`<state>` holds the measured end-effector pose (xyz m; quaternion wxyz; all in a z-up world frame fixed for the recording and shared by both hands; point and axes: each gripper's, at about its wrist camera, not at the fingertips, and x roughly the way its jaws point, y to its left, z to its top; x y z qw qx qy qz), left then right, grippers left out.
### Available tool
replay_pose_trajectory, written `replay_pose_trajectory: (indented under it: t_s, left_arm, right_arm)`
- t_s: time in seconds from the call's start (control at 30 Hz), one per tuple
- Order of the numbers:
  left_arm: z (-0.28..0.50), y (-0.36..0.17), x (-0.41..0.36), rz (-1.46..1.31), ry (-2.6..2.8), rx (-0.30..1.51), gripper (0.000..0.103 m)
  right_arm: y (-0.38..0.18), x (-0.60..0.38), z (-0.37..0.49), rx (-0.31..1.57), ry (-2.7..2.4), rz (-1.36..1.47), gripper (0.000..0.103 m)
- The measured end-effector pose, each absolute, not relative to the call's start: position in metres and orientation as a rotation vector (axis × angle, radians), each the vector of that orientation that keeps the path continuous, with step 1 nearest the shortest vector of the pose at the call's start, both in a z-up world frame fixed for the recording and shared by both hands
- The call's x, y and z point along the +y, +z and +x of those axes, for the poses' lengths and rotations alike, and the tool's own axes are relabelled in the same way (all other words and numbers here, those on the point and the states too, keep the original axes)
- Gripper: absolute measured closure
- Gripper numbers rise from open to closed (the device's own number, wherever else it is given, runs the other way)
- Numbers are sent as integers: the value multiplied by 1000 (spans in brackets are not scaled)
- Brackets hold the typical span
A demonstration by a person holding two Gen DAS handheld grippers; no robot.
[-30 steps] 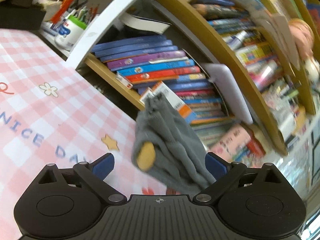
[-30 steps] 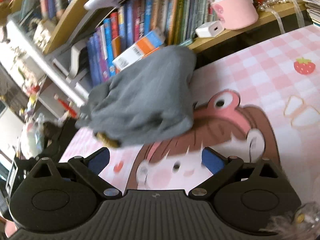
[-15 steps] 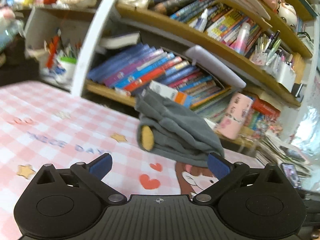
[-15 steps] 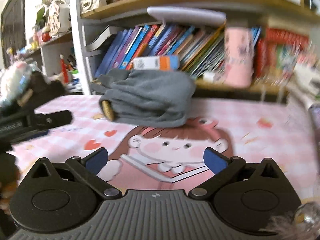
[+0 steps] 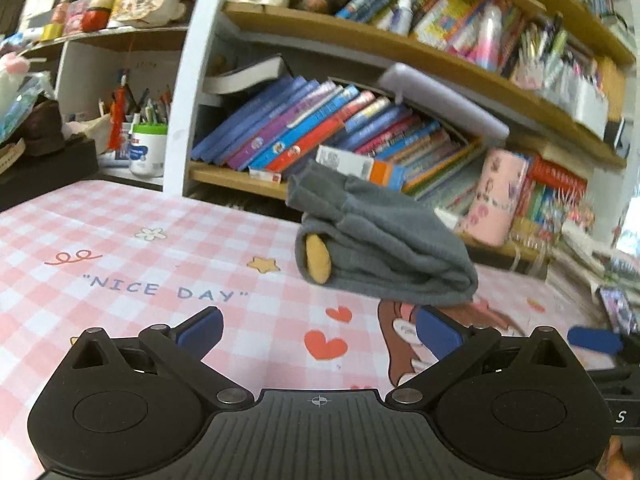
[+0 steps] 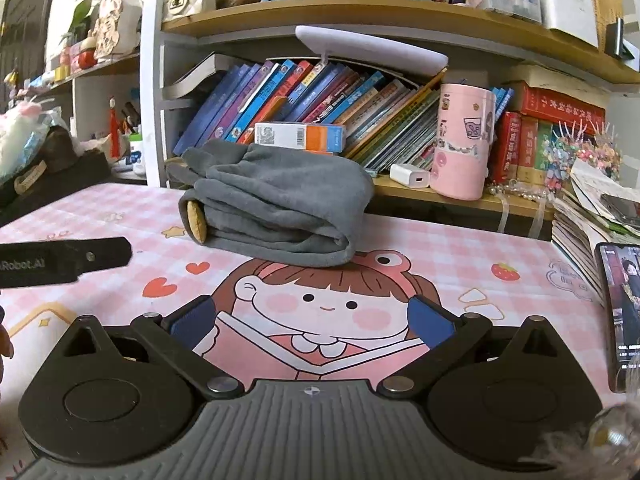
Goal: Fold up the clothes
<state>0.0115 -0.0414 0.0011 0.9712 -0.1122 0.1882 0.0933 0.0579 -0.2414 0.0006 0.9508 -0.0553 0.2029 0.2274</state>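
Bookshelf-backed mat [image 6: 440,248]: phone [image 6: 624,312], right view only

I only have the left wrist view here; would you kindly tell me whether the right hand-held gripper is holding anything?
Observer: No. The right hand-held gripper is open with nothing between its fingers. The folded grey garment lies apart from it, further back on the pink mat.
Operator: Thank you. Is anything lying near it on its right side?
Observer: Yes. A phone with its screen lit lies at the right edge of the mat, in front of a stack of papers.
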Motion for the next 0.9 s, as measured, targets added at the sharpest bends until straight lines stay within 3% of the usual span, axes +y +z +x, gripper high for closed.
replay_pose_trajectory:
  t_s: [0.27,0.9]
  left_arm:
    - [12,3,-65,-26,207,413,0]
    - [21,-1,-63,5,236,489,0]
  right_arm:
    - [-2,-238,58,429,443,-140,0]
    - [-6,-237,63,466,375,-134,0]
